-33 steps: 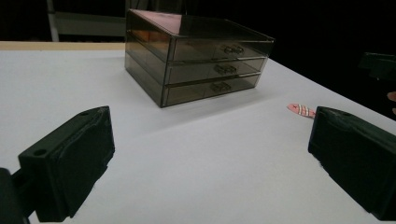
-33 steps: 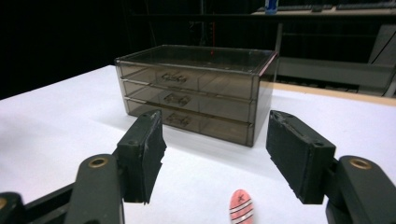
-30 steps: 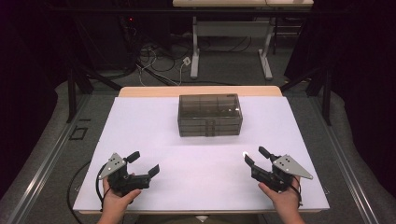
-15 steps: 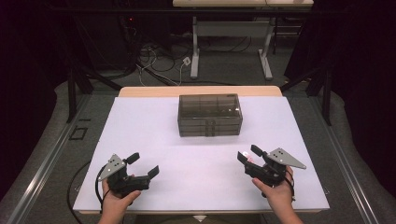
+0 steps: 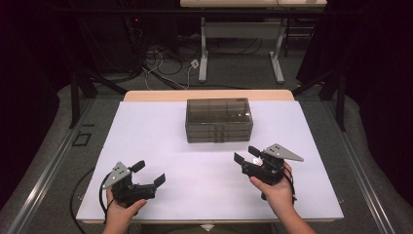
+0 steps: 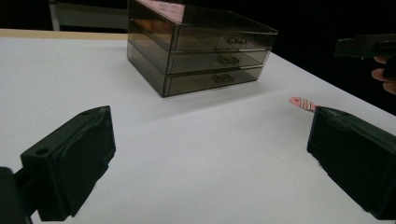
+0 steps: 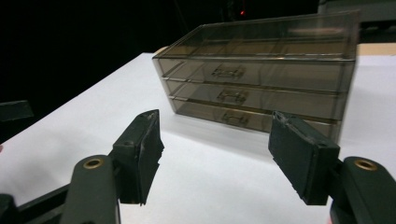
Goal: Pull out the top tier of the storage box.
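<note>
a: fig. 1, high view. we saw the smoked plastic drawer box (image 5: 219,120) standing at the middle of the white table (image 5: 146,141), toward its far half, with its three drawer fronts turned to the near edge. where were our tongs?

b: the right gripper (image 5: 246,155) hung near and slightly right of the box, well apart from it, jaws spread with nothing between them; they had just been opening a little. the left gripper (image 5: 149,172) sat at the near left, jaws likewise spread and empty.

a: how did we judge the box would handle?

b: stiff, thin-walled and probably light, so it was likely to slide on the smooth table if one drawer was pulled without bracing. the glossy walls looked slippery to flat pads, and hard plastic of that kind could crack under a strong squeeze.

a: and the place to take hold?

b: fig. 2, right gripper view. each drawer carried a small bar handle at its centre: top handle (image 7: 228,71), middle handle (image 7: 232,96), bottom handle (image 7: 235,117). we judged a pinch on one handle the best grip, made with the jaws narrowed first.

a: anything else on the table?

b: fig. 3, left gripper view. a small pink striped piece (image 6: 302,102) lay near the right side; we could not tell what it was.
</note>
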Motion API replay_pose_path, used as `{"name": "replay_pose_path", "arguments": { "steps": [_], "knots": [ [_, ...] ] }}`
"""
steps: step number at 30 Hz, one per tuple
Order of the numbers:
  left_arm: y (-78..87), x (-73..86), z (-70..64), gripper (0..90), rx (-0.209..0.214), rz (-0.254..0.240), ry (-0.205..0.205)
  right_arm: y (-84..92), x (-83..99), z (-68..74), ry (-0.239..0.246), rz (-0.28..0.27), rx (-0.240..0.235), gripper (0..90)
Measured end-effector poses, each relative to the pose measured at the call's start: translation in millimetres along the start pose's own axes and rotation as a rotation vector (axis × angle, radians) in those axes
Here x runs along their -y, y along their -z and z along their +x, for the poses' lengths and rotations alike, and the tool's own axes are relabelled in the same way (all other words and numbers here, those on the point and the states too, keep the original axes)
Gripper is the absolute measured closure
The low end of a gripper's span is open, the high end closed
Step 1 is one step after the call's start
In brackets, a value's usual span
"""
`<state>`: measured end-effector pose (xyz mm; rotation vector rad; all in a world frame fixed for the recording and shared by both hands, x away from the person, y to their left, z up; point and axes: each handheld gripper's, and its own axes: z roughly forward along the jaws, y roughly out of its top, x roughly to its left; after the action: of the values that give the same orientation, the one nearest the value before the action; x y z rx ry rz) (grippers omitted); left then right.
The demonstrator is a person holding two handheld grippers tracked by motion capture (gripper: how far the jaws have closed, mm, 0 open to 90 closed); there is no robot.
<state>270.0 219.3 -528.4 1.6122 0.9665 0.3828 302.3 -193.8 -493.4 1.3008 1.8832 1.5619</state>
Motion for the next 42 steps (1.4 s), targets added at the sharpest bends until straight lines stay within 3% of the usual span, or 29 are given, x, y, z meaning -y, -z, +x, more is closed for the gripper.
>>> {"name": "replay_pose_path", "arguments": {
  "steps": [4, 7, 14, 18, 26, 28, 33, 37, 42],
  "knots": [
    [0.5, 0.7, 0.3, 0.9, -0.002, 0.006, 0.002, -6.0, -4.8, 2.4, -0.016, 0.020, -0.019, 34.8],
    [1.3, 0.9, 0.2, 0.9, -0.002, 0.005, 0.002, -15.5, -9.9, 4.4, -0.041, 0.041, -0.060, 34.3],
    [0.9, 1.6, 1.4, 1.0, -0.006, 0.011, 0.009, -26.0, -14.0, 6.6, -0.036, 0.076, -0.078, 33.8],
    [0.8, 1.8, 1.4, 1.1, -0.007, 0.010, 0.015, -32.8, -17.2, 6.3, -0.066, 0.086, -0.090, 33.8],
    [0.1, 2.3, 2.1, 1.2, -0.008, 0.016, 0.017, -43.6, -22.4, 4.1, -0.121, 0.096, -0.071, 37.4],
    [0.0, 2.4, 2.3, 1.3, -0.008, 0.017, 0.019, -47.9, -23.8, 2.7, -0.175, 0.075, -0.083, 40.0],
    [-0.5, 2.6, 2.6, 1.4, -0.006, 0.021, 0.023, -54.8, -26.2, 0.9, -0.186, 0.086, -0.068, 42.7],
    [-0.8, 2.8, 2.9, 1.4, -0.004, 0.025, 0.021, -63.6, -25.9, -0.7, -0.229, 0.110, -0.066, 43.9],
    [-1.1, 2.9, 2.9, 1.4, -0.004, 0.028, 0.023, -69.7, -26.1, -0.9, -0.218, 0.113, -0.062, 44.1]
  ]
}}
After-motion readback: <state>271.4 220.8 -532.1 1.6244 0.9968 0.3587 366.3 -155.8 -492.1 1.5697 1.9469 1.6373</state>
